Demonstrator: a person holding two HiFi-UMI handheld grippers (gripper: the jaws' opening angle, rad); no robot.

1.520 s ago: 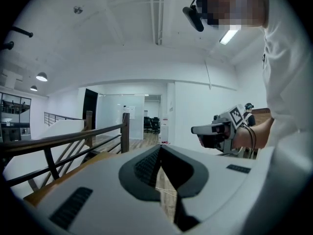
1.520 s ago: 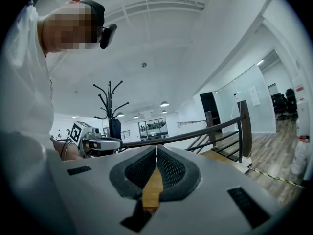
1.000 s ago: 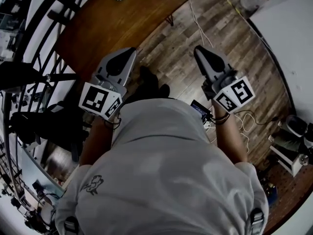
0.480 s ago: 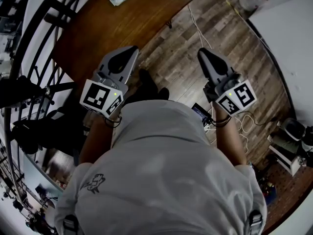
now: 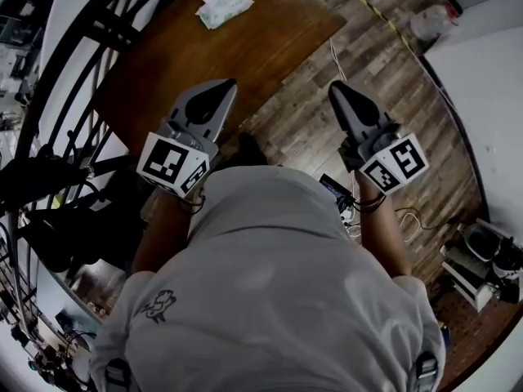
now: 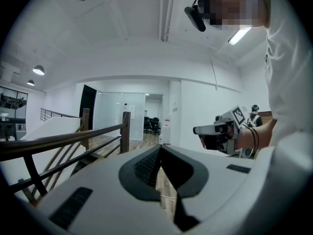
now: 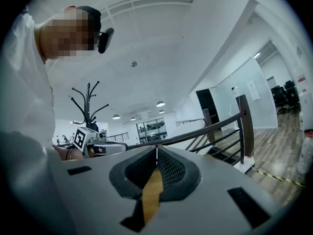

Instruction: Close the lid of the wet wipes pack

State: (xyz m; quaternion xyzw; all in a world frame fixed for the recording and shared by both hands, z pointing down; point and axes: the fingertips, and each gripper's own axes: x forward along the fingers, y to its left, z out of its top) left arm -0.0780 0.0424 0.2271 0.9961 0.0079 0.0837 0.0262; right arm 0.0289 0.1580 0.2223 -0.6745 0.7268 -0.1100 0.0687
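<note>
While the person stands over the wood-plank floor, the items lie as follows.

- **Wet wipes pack:** white, lying on the far part of the brown desk, well apart from both grippers. It shows too small to tell whether its lid is up or down.
- **Left gripper:** held out from the chest at the left, its tip showing against the near edge of the desk. Its own view shows the jaws together with nothing between them.
- **Right gripper:** held out at the right, its tip over bare floor just right of the desk. The jaws are likewise pressed together and empty.
- **Marker cubes:** one at the rear of each gripper, close to the wrists.
- **Person:** in a grey shirt, seen from above and filling the near half of the head view.
- **Black railing:** curves along the left side of the desk.
- **Coat stand:** black, far behind the left gripper in the right gripper view.
</note>
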